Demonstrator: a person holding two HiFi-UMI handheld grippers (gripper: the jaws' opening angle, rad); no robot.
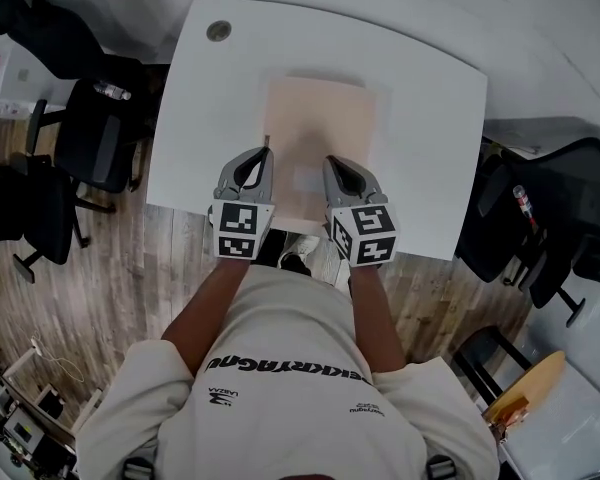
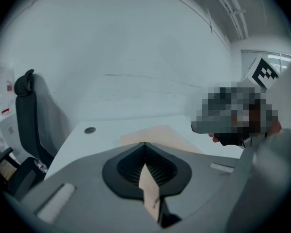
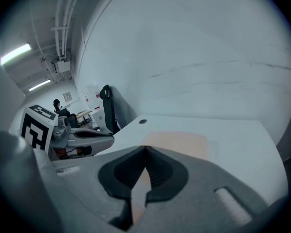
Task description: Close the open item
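On the white bench [image 1: 420,118] the beige folder [image 1: 320,118] lies flat, cover down, with a paler sheet peeking out along its right edge. Both tools are parked over the folder's near end. The left gripper [image 1: 267,152] sits at the folder's near-left edge, tips pointing away from the person. And the right gripper [image 1: 330,164] is just beside it, over the folder's near middle, next to a small pale patch on the cover.

From the left gripper view, the left gripper [image 2: 144,144] has its fingers drawn right together, tips meeting. Only a thin slit is left behind them, where a sliver of beige shows through. The folder [image 2: 155,134] stretches away just beyond the tips.

Over to the right gripper view, and it's the same story. The right gripper [image 3: 145,148] has its fingers closed tip to tip, with beige and a bit of white showing through the narrow slit below. The folder [image 3: 179,142] lies ahead of them, and the left gripper [image 3: 82,137] shows off to that side.

Beyond the folder's far-left corner there's a round grommet [image 1: 218,31] in the bench top. Left of the folder, off the bench, stands a black office chair [image 1: 90,133] on the wood floor [image 1: 150,268].
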